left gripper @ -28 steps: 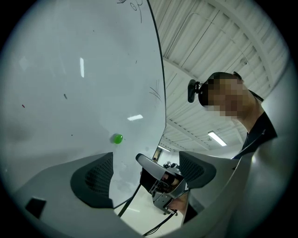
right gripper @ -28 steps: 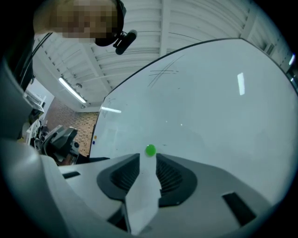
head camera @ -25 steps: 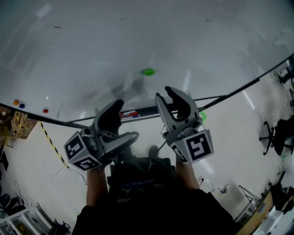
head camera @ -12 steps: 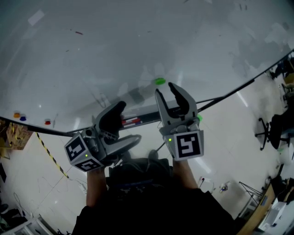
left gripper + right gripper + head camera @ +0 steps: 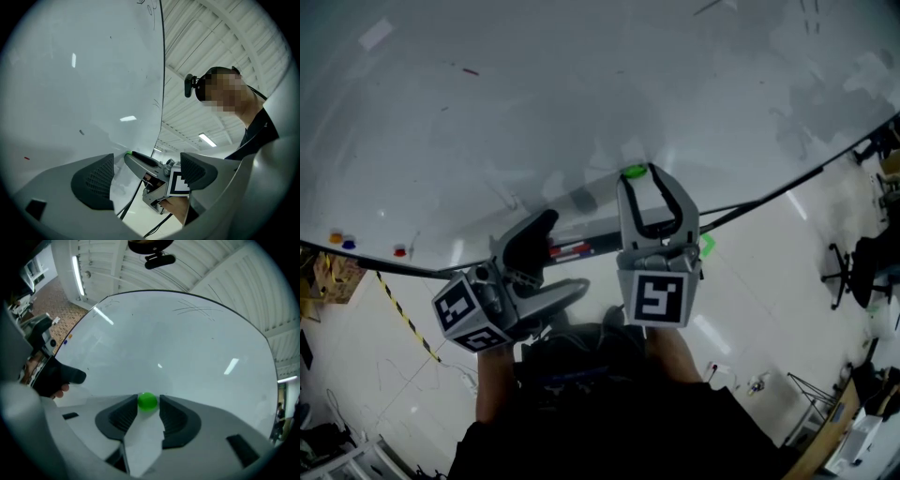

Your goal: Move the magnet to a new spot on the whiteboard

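Now the right gripper (image 5: 642, 178) has just been opening its jaws, and the green magnet (image 5: 147, 401) sits between their tips at twelve o'clock on the whiteboard (image 5: 534, 94). Left gripper (image 5: 147, 176), at eight o'clock, gapes empty. Board scribbles unreadable.

Your three cameras
Your head camera (image 5: 189, 87) looks steeply down; both gripper cameras sit close, sharing the glossy white whiteboard (image 5: 534, 112).

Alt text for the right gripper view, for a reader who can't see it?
The right gripper, whose jaws have just been opening, faces the whiteboard with the green magnet between its jaw tips, not yet clamped. The left gripper shows at the left edge.
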`<state>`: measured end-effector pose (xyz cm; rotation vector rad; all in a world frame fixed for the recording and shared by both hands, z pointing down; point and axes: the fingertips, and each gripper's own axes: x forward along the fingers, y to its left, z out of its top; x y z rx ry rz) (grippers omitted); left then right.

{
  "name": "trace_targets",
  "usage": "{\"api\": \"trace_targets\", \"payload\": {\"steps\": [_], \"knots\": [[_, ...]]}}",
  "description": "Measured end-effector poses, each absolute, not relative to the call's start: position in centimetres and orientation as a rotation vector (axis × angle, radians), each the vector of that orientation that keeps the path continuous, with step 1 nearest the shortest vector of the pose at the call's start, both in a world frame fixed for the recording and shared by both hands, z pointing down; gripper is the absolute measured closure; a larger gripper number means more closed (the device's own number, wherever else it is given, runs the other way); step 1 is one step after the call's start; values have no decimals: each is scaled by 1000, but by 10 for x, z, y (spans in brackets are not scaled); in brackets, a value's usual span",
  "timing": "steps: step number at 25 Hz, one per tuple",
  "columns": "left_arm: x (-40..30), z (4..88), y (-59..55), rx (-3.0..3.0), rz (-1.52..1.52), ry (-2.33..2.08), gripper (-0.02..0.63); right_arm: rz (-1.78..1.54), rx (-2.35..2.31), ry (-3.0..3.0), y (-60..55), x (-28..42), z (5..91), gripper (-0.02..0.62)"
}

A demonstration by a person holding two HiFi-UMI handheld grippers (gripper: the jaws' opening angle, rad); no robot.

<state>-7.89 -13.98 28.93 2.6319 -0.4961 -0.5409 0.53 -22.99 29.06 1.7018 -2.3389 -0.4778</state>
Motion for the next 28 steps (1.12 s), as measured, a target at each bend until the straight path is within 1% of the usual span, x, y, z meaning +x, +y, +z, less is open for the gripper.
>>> {"api": "trace_targets", "payload": {"steps": [4, 6, 17, 28], "knots": [[-82, 288, -143, 2628, -544, -522, 170, -490, 1731, -2321, -230, 4, 289, 426], [-81, 287, -144, 2627, -542, -529, 172, -472, 1729, -2327, -229, 5, 290, 445], [-80, 292, -137, 2606, -513, -504, 170, -394, 1669, -2395, -227, 7, 294, 448], [-71, 292, -133, 2598, -505, -489, 171, -355, 1583, -2524, -201, 13, 283, 448]]}}
